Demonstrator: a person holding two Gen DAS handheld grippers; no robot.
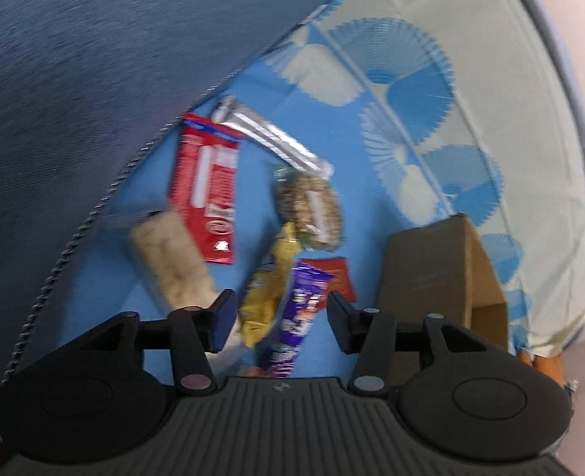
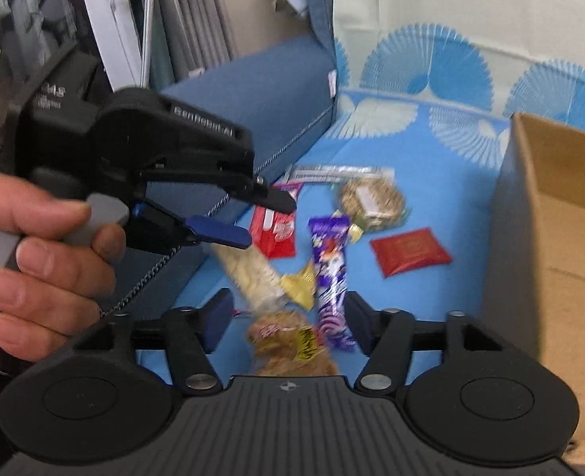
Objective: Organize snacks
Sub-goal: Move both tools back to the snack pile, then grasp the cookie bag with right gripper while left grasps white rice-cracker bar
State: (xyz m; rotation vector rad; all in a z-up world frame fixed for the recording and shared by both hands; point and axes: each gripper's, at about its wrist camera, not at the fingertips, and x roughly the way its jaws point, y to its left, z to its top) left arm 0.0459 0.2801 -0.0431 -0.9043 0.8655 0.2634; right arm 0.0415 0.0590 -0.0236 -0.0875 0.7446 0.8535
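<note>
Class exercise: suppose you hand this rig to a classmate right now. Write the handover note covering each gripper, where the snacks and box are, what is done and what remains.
Left gripper: open, empty, above the purple bar and yellow packet.
Right gripper: open, empty, over the near snacks.
Snacks lie loose on the blue cloth: red wrapper, silver bar, round seed cake, red pouch.
Cardboard box stands to the right; no snack visible inside it.
Left: every snack in view.

Snacks [image 2: 329, 273], cardboard box [image 2: 554, 238] on blue sheet [image 2: 443, 206]
</note>
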